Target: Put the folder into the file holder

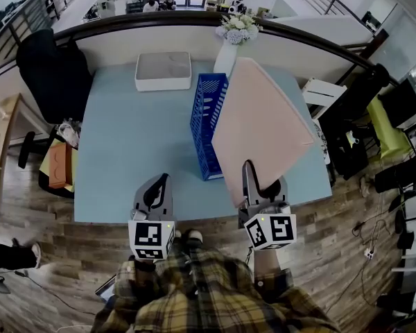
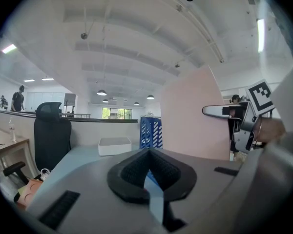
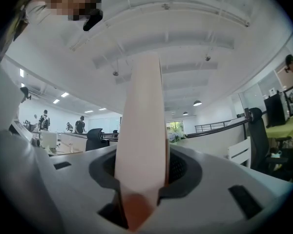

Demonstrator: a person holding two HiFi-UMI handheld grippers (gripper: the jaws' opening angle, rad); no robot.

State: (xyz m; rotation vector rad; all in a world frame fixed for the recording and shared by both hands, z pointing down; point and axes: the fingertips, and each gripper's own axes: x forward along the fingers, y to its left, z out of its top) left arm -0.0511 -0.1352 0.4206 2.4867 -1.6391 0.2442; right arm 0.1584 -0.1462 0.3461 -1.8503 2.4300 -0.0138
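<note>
At the near left edge of the table point(image 1: 118, 151), the left gripper point(image 1: 161, 182) hovers clenched on nothing. The blue file holder point(image 1: 208, 116) stands mid-table, with a white box point(image 1: 163, 70) beyond it to the left. Just right of the holder, the pink folder point(image 1: 263, 123) is held tilted on edge, its near corner grasped by the right gripper point(image 1: 248, 166).

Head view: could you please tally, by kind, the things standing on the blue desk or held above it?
Folder: 1
File holder: 1
Tray: 1
Flower vase: 1
Total: 4
</note>
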